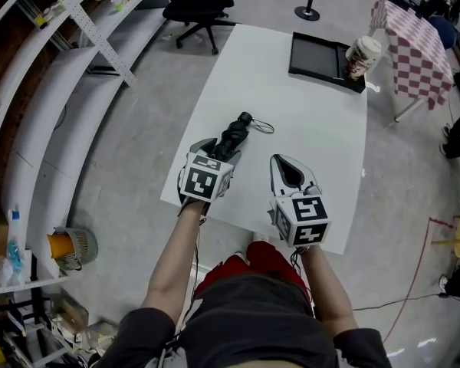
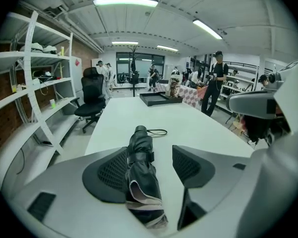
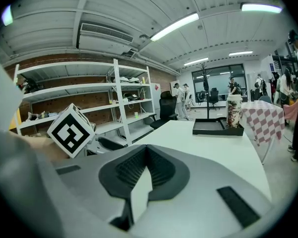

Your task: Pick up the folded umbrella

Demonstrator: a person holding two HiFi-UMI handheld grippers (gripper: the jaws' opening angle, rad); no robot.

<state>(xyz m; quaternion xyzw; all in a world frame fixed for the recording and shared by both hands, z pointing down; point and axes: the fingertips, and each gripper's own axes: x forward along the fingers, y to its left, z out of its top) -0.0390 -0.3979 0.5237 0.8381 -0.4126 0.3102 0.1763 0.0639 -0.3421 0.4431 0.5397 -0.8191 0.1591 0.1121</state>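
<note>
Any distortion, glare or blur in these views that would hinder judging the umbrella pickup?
Head view: even light, sharp, umbrella clear against the white table. Left gripper view: heavy fisheye bending, dark corners, bright ceiling lamps, yet the umbrella is crisp between the jaws. Right gripper view: same fisheye, close-up jaws slightly soft.

Umbrella [image 1: 236, 135] lies on the table [image 1: 307, 121] by its left edge, near end between the left gripper [image 1: 215, 150] jaws; tray [image 1: 316, 56] and cup [image 1: 362, 56] at the far right corner.
</note>
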